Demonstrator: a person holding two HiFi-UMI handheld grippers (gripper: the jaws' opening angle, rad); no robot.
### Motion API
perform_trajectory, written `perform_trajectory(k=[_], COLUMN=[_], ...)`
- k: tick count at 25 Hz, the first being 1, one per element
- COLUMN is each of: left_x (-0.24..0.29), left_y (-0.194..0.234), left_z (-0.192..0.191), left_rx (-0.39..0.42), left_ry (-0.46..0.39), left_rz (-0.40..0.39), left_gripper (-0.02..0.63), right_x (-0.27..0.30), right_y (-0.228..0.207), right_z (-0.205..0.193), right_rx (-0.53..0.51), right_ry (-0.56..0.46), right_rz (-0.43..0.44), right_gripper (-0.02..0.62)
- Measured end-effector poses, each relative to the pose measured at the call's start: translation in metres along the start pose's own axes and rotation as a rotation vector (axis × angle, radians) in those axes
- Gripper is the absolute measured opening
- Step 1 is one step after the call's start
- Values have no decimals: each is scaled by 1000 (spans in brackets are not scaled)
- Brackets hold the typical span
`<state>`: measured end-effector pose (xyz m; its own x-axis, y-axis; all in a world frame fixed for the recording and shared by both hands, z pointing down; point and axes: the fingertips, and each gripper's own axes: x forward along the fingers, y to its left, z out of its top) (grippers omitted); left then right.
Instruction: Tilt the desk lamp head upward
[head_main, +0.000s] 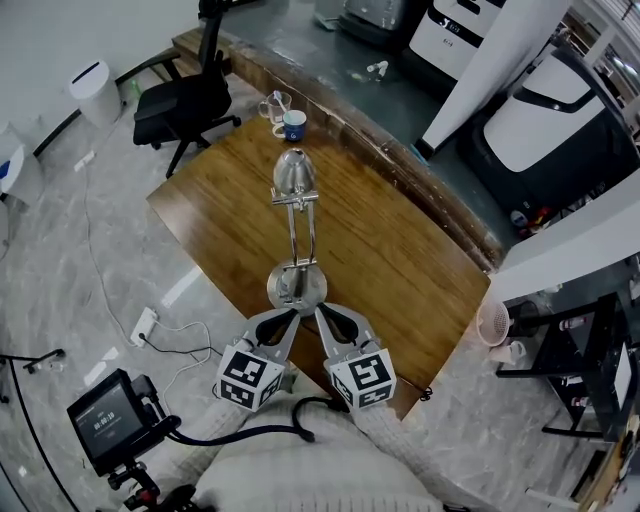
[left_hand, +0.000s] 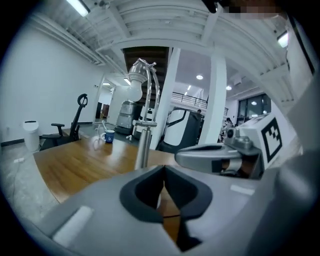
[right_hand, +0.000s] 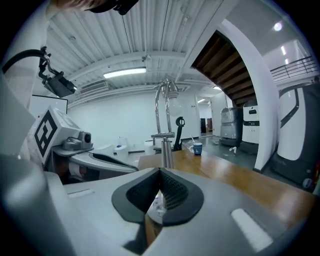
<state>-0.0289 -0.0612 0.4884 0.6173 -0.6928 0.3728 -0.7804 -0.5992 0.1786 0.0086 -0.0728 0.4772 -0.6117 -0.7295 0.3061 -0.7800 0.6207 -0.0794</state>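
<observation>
The left hand-held gripper (head_main: 290, 316) and right hand-held gripper (head_main: 320, 314) are pressed together, empty, by the lamp base (head_main: 296, 288); how far the lamp head (head_main: 295, 170) is tilted cannot be judged.

Side by side, left gripper (head_main: 289, 318) and right gripper (head_main: 322, 316), fingers pressed together, tips angled inward

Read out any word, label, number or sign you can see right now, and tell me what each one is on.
No text here can be read for certain.
White machine: dark print on its front, too blurred to read.
Blue mug: a white mark, too small to read.
Small monitor: lines on its screen, too small to read.
Cubes on the left gripper and right gripper: square markers only, no words.
</observation>
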Motion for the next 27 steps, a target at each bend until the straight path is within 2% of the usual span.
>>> perform_trajectory(k=[4, 10, 15, 27], left_x=[-2, -5, -5, -6], left_y=[-3, 0, 0, 10], left_z=[-8, -1, 1, 2], left_rx=[10, 10, -34, -41], left_ry=[25, -4, -5, -27], left_rz=[13, 33, 15, 36], left_gripper=[8, 8, 8, 8], right_x=[-1, -2, 0, 4], right_y=[6, 11, 14, 8], right_z=[-1, -1, -6, -10], right_rx=[12, 16, 21, 48], right_ry=[14, 21, 38, 34], right_rz=[18, 27, 32, 14], right_gripper=[-2, -2, -2, -2])
